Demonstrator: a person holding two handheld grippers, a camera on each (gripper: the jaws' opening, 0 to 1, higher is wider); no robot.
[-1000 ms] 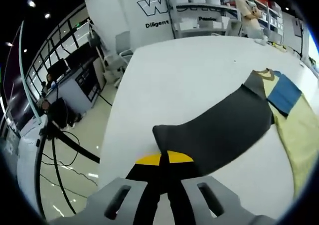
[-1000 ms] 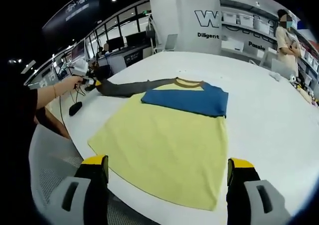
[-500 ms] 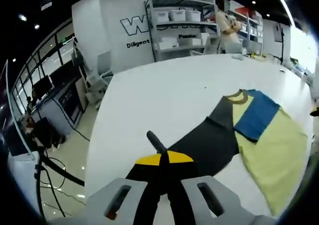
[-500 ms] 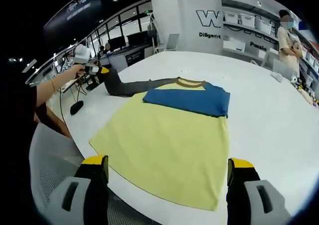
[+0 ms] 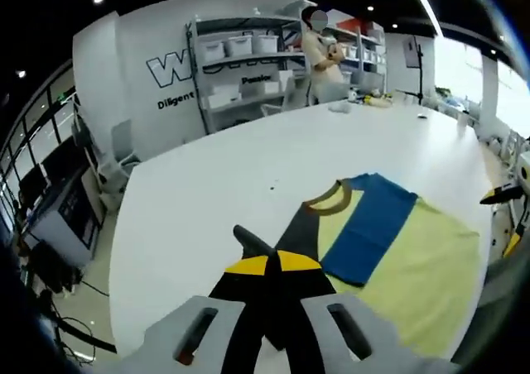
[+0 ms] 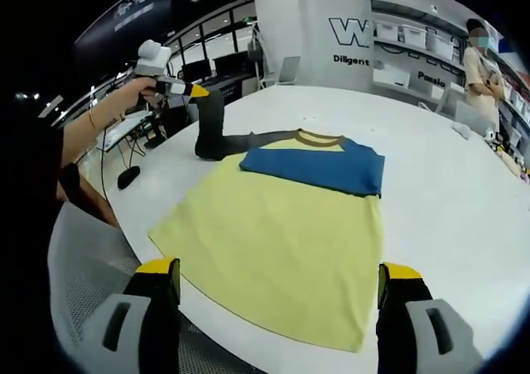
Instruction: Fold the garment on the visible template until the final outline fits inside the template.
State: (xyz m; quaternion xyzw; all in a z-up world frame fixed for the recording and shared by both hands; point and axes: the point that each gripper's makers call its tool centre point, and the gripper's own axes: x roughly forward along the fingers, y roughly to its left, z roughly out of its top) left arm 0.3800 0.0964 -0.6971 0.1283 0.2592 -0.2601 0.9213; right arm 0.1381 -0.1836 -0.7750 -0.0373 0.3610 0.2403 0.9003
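One yellow-and-blue T-shirt [image 6: 281,225] on white bench [image 6: 447,200]; left claw [image 5: 272,266] clamped on its lifted grey sleeve [image 6: 211,130]; right claw [image 6: 277,295] apart.

The garment [image 6: 281,225] lies flat on the table [image 6: 447,200], its sleeve [image 6: 211,134] lifted at one edge.
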